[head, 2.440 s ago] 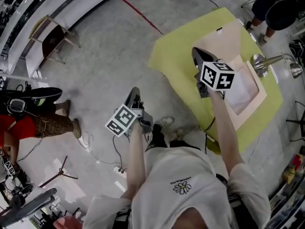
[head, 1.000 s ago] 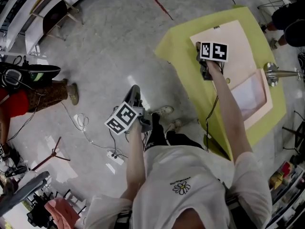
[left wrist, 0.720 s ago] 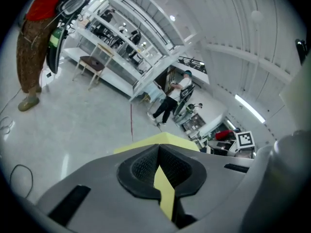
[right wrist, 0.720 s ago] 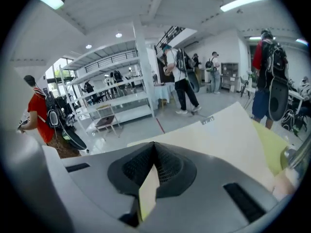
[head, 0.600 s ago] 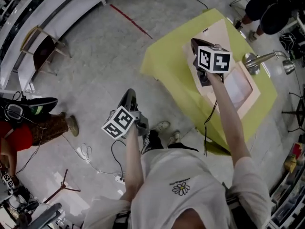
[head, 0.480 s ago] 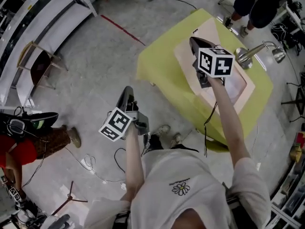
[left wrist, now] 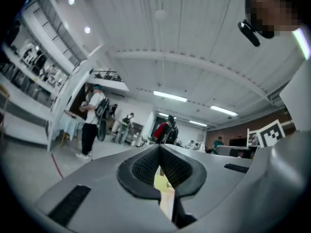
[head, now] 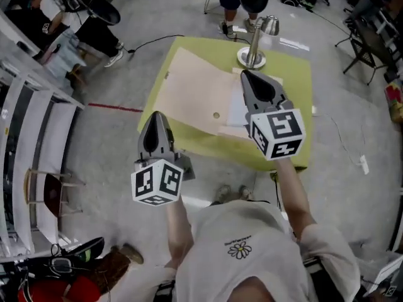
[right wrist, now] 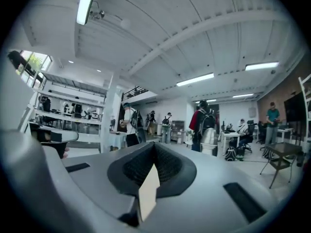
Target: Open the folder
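L gripper (head: 156, 117) and R gripper (head: 247, 77) held raised, ribbed pads shut, empty. Flat beige card folder (head: 189, 96) laid open on yel-green table (head: 296, 74).

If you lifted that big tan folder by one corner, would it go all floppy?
Probably it would bend a bit: the folder looks like thin card, spread wide and flat on the table. It is likely light for its size. The white paper inside looks loose, so it might slide out if the folder tilts.
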